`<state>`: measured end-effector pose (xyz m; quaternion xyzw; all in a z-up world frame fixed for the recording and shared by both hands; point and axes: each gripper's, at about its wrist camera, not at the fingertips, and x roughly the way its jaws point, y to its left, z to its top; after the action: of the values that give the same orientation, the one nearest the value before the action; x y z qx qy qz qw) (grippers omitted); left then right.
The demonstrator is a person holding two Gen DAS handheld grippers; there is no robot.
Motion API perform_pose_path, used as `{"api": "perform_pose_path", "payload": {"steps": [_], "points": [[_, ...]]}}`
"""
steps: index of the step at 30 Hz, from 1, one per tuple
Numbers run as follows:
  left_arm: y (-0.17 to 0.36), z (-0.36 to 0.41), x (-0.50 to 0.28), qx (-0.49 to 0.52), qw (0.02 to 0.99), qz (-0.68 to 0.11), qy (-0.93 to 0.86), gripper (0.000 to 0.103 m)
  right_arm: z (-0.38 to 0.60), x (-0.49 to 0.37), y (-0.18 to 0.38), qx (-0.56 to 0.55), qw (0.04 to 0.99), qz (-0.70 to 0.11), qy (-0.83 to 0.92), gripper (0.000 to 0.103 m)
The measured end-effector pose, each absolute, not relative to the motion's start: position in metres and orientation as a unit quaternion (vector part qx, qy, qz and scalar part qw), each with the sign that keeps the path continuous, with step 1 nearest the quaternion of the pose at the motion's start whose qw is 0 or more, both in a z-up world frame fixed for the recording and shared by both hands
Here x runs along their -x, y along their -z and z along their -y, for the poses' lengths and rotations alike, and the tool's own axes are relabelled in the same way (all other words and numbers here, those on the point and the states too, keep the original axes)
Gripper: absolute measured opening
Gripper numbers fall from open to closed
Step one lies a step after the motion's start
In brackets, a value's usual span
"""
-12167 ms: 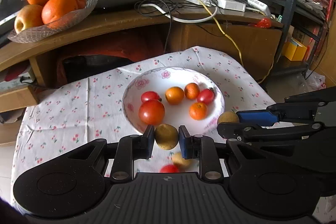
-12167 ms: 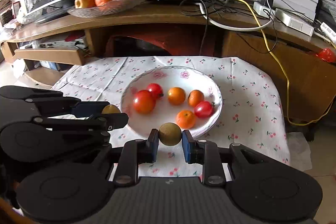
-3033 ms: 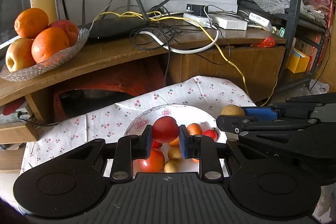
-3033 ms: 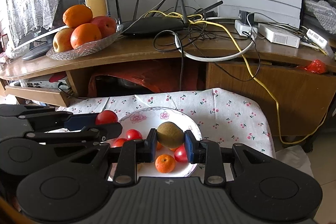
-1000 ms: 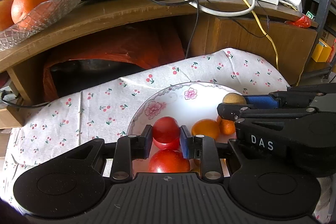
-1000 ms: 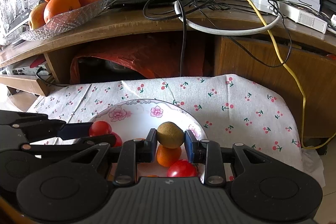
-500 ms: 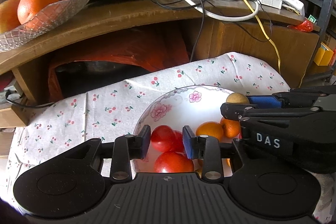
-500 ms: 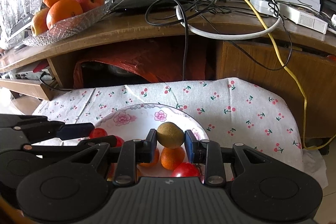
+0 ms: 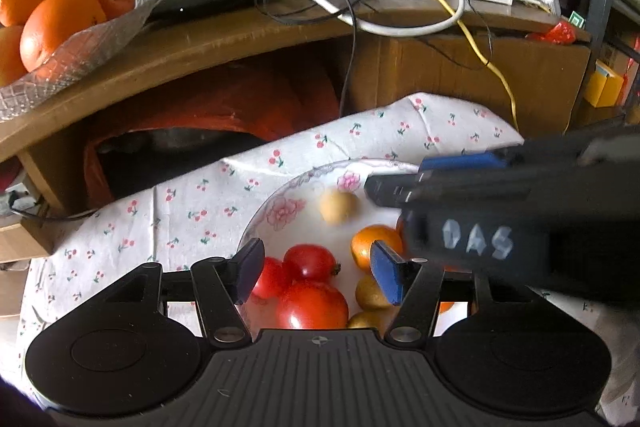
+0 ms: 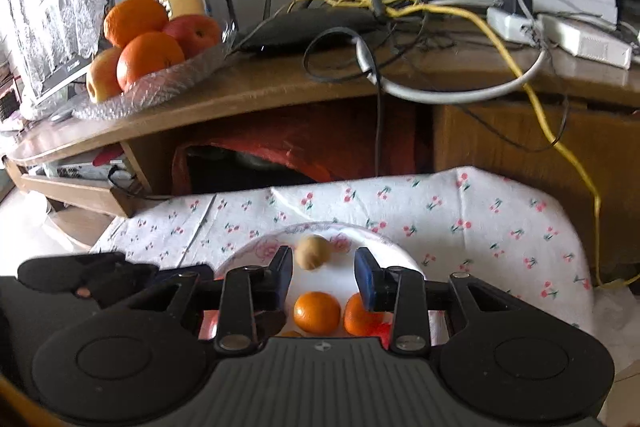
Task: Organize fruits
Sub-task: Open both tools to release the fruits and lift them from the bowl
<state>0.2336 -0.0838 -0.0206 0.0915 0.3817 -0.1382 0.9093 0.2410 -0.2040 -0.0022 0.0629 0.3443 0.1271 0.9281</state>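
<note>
Hovering over plate, both jaws spread empty, brown fruit near far rim

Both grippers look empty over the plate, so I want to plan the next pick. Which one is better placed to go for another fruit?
Neither clearly: left gripper and right gripper both hang open over the plate, and no fruit shows off it.

Plate, near the cloth's front edge: three red tomatoes, two small oranges clearly seen, two yellowish-brown fruits by the plate's near rim and one tan fruit alone toward its far rim. Glass dish at the shelf's left end: two large oranges, two apples. Grippers: two, left gripper and right gripper, both gaping and empty.
</note>
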Motion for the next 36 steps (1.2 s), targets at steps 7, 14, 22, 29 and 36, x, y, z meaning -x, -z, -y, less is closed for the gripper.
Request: {"api": "perform_pose_path", "payload": {"steps": [7, 14, 22, 29, 36], "points": [[0.014, 0.068, -0.222, -0.071, 0.913, -0.383, 0.123, 0.067, 0.217, -0.23, -0.01, -0.062, 0.931, -0.347, -0.092, 0.036], [-0.002, 0.067, -0.202, -0.068, 0.92, -0.365, 0.124, 0.073, 0.226, -0.206, -0.016, -0.045, 0.929, -0.362, -0.068, 0.036], [-0.011, 0.061, -0.188, -0.06, 0.925, -0.359, 0.111, 0.082, 0.226, -0.174, -0.018, -0.029, 0.927, -0.37, -0.059, 0.036], [-0.015, 0.059, -0.172, -0.058, 0.928, -0.353, 0.109, 0.086, 0.223, -0.151, -0.025, -0.036, 0.927, -0.369, -0.055, 0.036], [-0.016, 0.053, -0.154, -0.055, 0.928, -0.353, 0.106, 0.086, 0.22, -0.13, -0.028, -0.045, 0.925, -0.373, -0.052, 0.037]]}}
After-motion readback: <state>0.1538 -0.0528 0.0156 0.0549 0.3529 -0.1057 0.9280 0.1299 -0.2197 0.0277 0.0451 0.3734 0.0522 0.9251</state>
